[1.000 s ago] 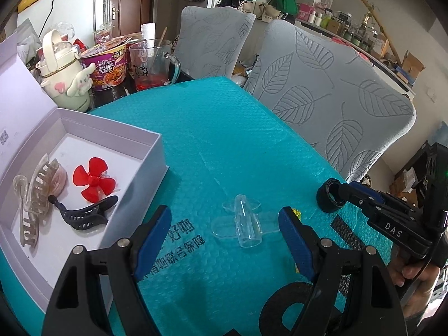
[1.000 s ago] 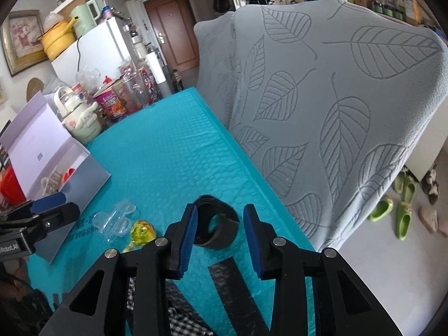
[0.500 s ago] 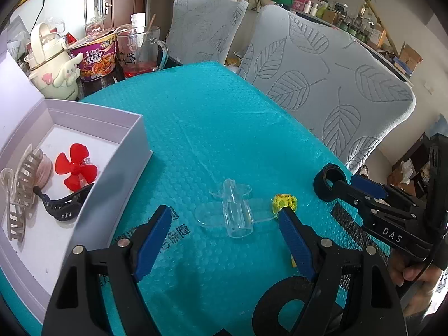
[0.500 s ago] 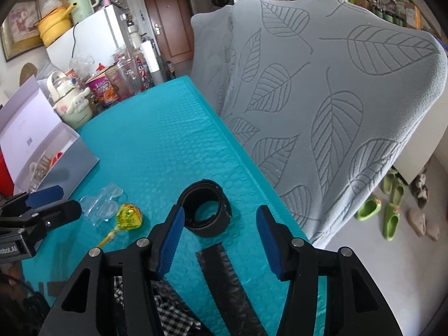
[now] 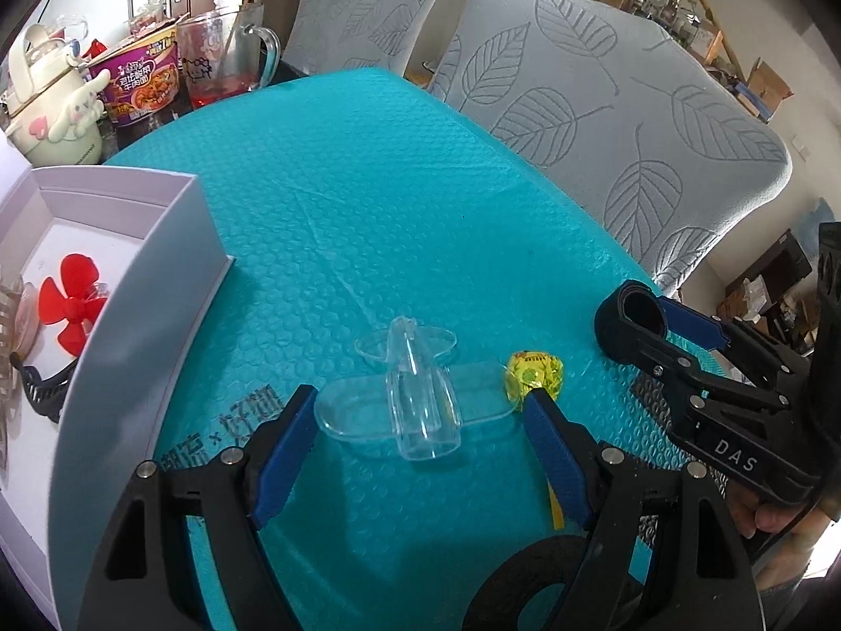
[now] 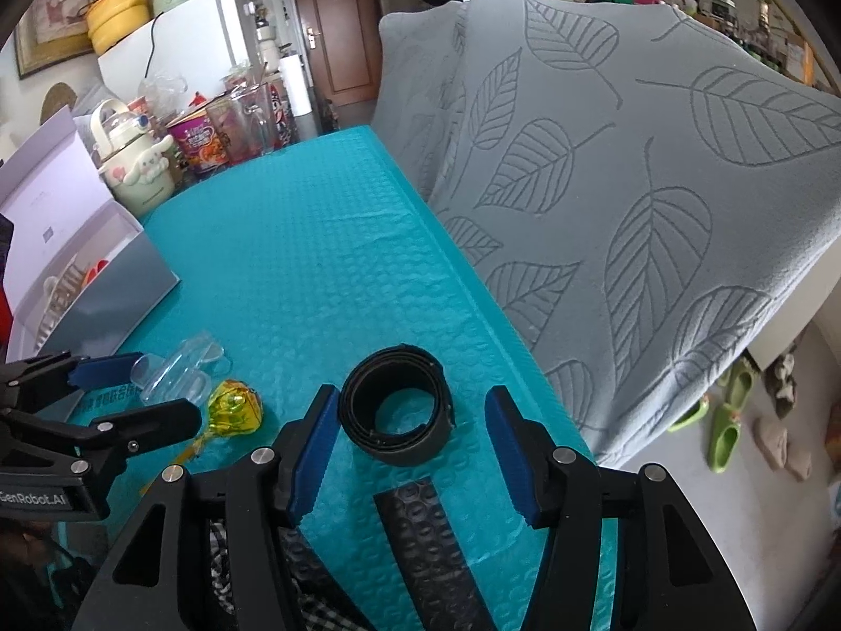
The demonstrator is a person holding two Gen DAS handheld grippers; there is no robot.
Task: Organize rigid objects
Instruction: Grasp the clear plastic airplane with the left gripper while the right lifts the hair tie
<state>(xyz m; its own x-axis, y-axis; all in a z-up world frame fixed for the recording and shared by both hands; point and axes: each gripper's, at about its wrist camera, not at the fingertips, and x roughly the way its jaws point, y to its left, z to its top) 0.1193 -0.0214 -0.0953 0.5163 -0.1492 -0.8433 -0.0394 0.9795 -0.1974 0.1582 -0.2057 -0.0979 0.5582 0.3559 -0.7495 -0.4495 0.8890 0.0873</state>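
A clear plastic toy plane (image 5: 415, 399) lies on the teal table cover, between the tips of my open left gripper (image 5: 420, 441). It also shows in the right wrist view (image 6: 178, 368). A yellow wrapped lollipop (image 5: 533, 373) lies just right of it. A black coiled band (image 6: 397, 402) lies flat on the table just ahead of my open right gripper (image 6: 412, 452). The white open box (image 5: 173, 273) at left holds a red propeller (image 5: 71, 302) and hair clips.
A cream kettle (image 5: 52, 105), an instant noodle cup (image 5: 139, 79) and a glass mug (image 5: 226, 52) stand at the table's far end. Two leaf-patterned chairs (image 5: 604, 121) line the right edge. A black bubble strip (image 6: 436, 541) and checked cloth lie near me.
My right gripper opened and let go of the black band, which now lies on the table. My left gripper moved forward around the clear plane.
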